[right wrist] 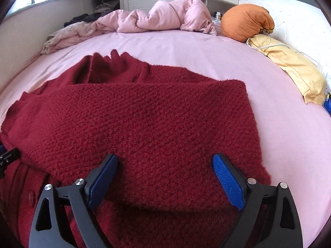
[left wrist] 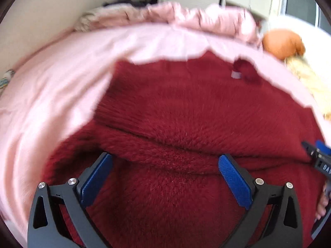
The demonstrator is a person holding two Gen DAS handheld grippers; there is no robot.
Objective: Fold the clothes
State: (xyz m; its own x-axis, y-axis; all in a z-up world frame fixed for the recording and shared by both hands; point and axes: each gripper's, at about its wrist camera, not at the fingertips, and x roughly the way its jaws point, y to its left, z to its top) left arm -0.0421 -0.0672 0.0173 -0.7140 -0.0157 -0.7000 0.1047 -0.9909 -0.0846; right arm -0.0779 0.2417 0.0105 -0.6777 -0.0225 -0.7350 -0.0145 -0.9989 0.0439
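On the pink bed sheet [right wrist: 186,47] I see the dark red knitted sweater [right wrist: 144,113], partly folded. My left gripper [left wrist: 165,165] and right gripper [right wrist: 165,165] hang over it, both spread wide, holding nothing.

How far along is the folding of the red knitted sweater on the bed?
Partly done: the red knitted sweater lies on the pink bedsheet with one flap already folded across its body. In hand: nothing; the left claw and right claw hover open above it. Left: further folds to make a compact bundle.
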